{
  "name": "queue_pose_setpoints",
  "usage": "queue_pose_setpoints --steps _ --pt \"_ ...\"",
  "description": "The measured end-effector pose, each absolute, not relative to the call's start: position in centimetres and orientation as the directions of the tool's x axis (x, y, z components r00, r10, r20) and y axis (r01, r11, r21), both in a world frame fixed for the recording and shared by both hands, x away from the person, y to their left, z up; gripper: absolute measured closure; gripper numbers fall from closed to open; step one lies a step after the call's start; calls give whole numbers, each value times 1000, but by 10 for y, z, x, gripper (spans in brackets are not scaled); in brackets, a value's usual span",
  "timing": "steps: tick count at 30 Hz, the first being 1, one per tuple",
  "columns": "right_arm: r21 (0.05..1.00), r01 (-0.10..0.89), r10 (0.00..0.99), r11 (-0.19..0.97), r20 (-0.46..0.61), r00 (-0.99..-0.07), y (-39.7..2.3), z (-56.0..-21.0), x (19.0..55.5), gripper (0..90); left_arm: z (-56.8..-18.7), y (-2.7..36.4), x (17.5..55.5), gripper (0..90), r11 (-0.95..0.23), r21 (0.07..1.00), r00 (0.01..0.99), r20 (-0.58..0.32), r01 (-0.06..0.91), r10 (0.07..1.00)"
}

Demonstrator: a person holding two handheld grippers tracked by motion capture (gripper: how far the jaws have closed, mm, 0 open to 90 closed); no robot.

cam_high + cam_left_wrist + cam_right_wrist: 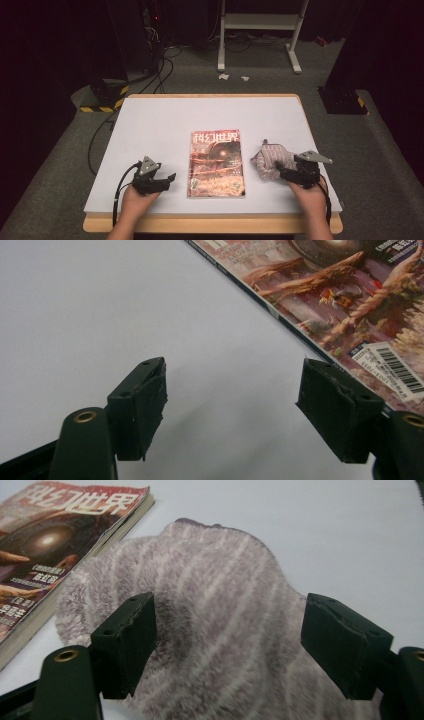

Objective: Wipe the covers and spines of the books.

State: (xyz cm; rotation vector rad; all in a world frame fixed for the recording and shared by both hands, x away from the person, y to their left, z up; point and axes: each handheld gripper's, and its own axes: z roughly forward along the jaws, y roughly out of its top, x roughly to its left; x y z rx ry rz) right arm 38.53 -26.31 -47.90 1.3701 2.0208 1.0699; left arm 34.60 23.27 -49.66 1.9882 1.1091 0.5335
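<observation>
A magazine (216, 163) with a red-brown cover lies flat in the middle of the white table (165, 120). Just right of it sits a crumpled striped mauve fuzzy cloth (270, 160). My left gripper (167, 181) rests near the table's front, left of the magazine, open with bare table between its jaws; the left gripper view shows the magazine's edge (350, 300) close to the right jaw. My right gripper (282, 172) is at the cloth's near right side, open. In the right gripper view the cloth (225, 630) lies between and beyond the jaws, magazine (45, 545) at the left.
The table has a wooden rim (210, 223). Beyond it on the grey carpet stand a white metal frame (260, 30), black equipment with cables (150, 40) at the left, and a hazard-striped base (102, 97).
</observation>
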Motion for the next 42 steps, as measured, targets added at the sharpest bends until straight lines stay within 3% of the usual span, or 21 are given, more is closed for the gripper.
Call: queue_pose_setpoints --steps 6,7,8,9,10,12,17,26,30,37,42 --pt "748 613 908 255 33 -418 -249 -493 399 278 -495 237 343 292 -297 796 524 -29 528 851" --pt "745 612 909 266 18 -417 -247 -496 398 351 -495 237 343 292 -305 793 527 -24 527 849" --pt "745 612 909 266 18 -417 -247 -496 398 351 -495 237 343 292 -305 793 527 -24 527 849" --pt "738 609 906 291 -8 -424 -247 -496 397 437 -496 237 344 293 -308 792 529 -23 527 848" --pt "738 609 906 291 -8 -424 -247 -496 397 437 -496 237 344 293 -307 791 530 -24 529 848" --pt "734 603 908 311 -44 -416 -247 -496 396 566 -497 236 345 293 -311 788 531 -25 532 847" --pt "736 600 912 312 -55 -406 -245 -496 394 713 -497 236 345 293 -311 787 531 -26 533 847" --pt "794 552 916 256 -16 -401 -248 -482 385 739 -496 237 345 297 -306 792 527 -25 529 849" --pt "846 477 906 239 -17 -424 -241 -461 372 738 -497 236 345 297 -308 790 528 -23 530 849" --pt "889 403 844 220 34 -535 -212 -438 354 735 -495 237 345 297 -304 797 525 -19 523 851" --pt "871 380 753 312 17 -658 -162 -444 342 733 -494 238 345 296 -300 799 522 -20 521 853"
